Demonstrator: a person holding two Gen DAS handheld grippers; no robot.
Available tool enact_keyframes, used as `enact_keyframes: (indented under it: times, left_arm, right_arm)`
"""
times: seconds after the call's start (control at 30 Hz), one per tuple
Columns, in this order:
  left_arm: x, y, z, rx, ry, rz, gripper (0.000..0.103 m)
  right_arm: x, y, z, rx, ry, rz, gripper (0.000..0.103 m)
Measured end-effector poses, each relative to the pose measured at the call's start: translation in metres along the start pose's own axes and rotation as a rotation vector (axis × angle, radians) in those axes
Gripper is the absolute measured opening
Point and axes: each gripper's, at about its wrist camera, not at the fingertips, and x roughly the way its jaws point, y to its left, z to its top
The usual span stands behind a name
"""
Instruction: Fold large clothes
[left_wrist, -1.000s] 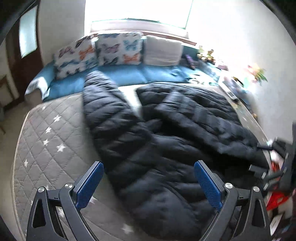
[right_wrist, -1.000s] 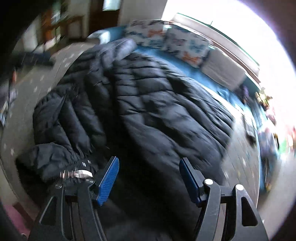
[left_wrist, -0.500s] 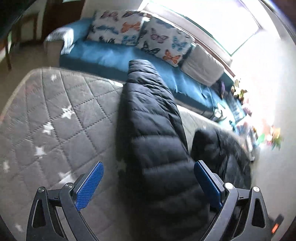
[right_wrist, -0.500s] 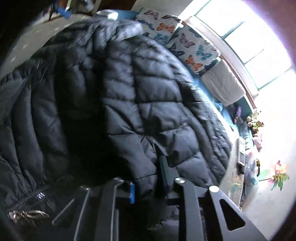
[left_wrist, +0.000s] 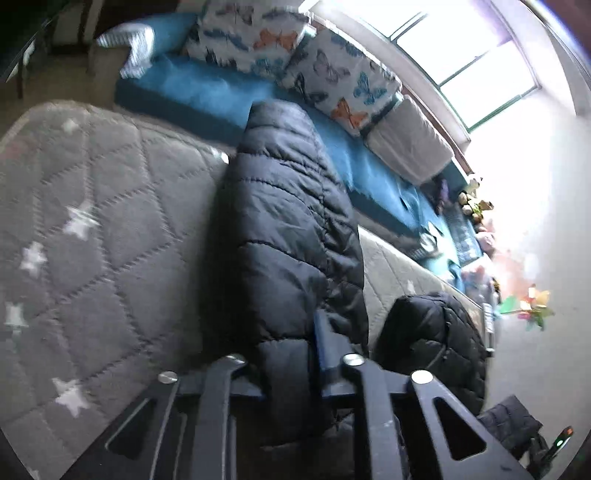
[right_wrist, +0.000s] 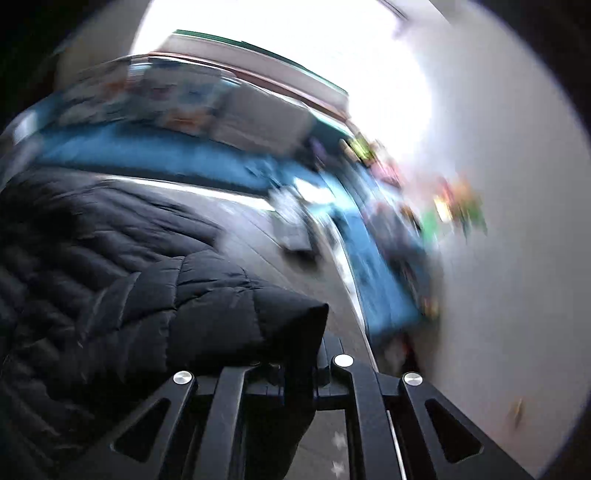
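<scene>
A large black puffer jacket lies on a grey quilted mattress (left_wrist: 92, 240) with white stars. In the left wrist view its long sleeve (left_wrist: 280, 221) stretches away toward the blue couch, and another bunched part (left_wrist: 432, 332) lies to the right. My left gripper (left_wrist: 284, 350) is closing down on the near end of that sleeve, fabric pinched between the pads. The right wrist view is motion-blurred. There my right gripper (right_wrist: 295, 354) is closing tight on a folded edge of the jacket (right_wrist: 129, 295), which drapes over its left finger and lifts off the mattress.
A blue couch (left_wrist: 207, 96) runs along the far side with butterfly cushions (left_wrist: 258, 37) and a white cushion (left_wrist: 406, 144) under a bright window. Small toys (left_wrist: 472, 203) and a colourful pinwheel (left_wrist: 528, 310) crowd the right end by the wall.
My left gripper swung over to the sleeve, dropped lower and closed on it. My right gripper closed on the jacket's edge and swept it sideways and up, blurring its view.
</scene>
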Motion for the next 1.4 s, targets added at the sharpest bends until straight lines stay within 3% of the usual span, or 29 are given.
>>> enact_keyframes:
  times: [0.17,0.27,0.33,0.37,0.43,0.53,0.63,0.67,0.77,0.8,0.9,1.0,1.03,1.1,1.17,1.23,1.27,1.3,1.33,1.4]
  left_arm:
    - [-0.059,-0.003,-0.028,0.030,-0.168,0.127,0.011]
    - [-0.101,-0.003,-0.059,0.072,-0.234,0.203,0.011]
    - [-0.114,0.002,-0.070,0.094,-0.213,0.244,0.012]
    - [-0.113,0.008,-0.071,0.091,-0.157,0.253,0.015]
    - [-0.112,0.024,-0.068,0.045,-0.071,0.229,0.018]
    - [-0.116,0.043,-0.061,-0.034,0.038,0.147,0.020]
    - [-0.125,0.043,-0.055,-0.043,0.081,0.121,0.020]
    - [-0.129,0.043,-0.049,-0.031,0.088,0.124,0.020]
    - [-0.149,0.040,-0.041,-0.013,0.074,0.131,0.020]
    - [-0.155,0.039,-0.037,-0.013,0.069,0.126,0.020]
    - [-0.164,0.038,-0.022,-0.009,0.046,0.148,0.020]
    - [-0.189,0.040,-0.015,0.031,-0.023,0.264,0.020]
    - [-0.199,0.045,-0.015,0.035,-0.045,0.281,0.020]
    - [-0.211,0.048,-0.010,0.030,-0.055,0.258,0.020]
    - [-0.220,0.040,-0.011,0.031,-0.051,0.196,0.020]
    - [-0.217,0.020,-0.013,0.051,-0.026,0.092,0.025]
    - [-0.211,0.007,-0.014,0.063,-0.012,0.041,0.031]
    - [-0.204,-0.008,-0.017,0.079,0.004,-0.011,0.050]
    - [-0.198,-0.020,-0.018,0.088,0.013,-0.041,0.070]
    - [-0.177,-0.052,-0.025,0.108,0.017,-0.118,0.078]
  right_arm:
    - [0.073,-0.064,-0.048,0.274,0.258,0.015,0.010]
    - [0.094,-0.072,-0.071,0.313,0.366,0.031,0.016]
    - [0.092,-0.070,-0.074,0.266,0.383,0.025,0.017]
    - [0.088,-0.069,-0.074,0.255,0.386,0.021,0.019]
    - [0.076,-0.076,-0.068,0.296,0.370,0.023,0.021]
    - [0.045,-0.089,-0.054,0.374,0.285,0.095,0.028]
    - [0.010,-0.082,-0.036,0.298,0.185,0.125,0.046]
    - [-0.002,-0.073,-0.032,0.257,0.152,0.133,0.053]
    - [-0.014,-0.044,-0.025,0.162,0.095,0.236,0.054]
    - [-0.011,-0.026,-0.024,0.122,0.106,0.325,0.054]
    - [0.016,0.017,-0.029,0.028,0.193,0.481,0.054]
    - [0.061,0.053,-0.032,-0.042,0.293,0.492,0.054]
    - [0.082,0.058,-0.030,-0.055,0.322,0.447,0.054]
    - [0.103,0.050,-0.025,-0.041,0.325,0.337,0.054]
    - [0.121,0.018,-0.011,0.076,0.291,0.220,0.054]
    - [0.123,-0.009,0.005,0.165,0.251,0.170,0.054]
    - [0.121,-0.016,0.012,0.182,0.233,0.158,0.054]
    - [0.119,-0.019,0.019,0.184,0.220,0.162,0.055]
    - [0.117,-0.018,0.026,0.169,0.210,0.221,0.055]
    - [0.114,-0.010,0.030,0.168,0.214,0.339,0.060]
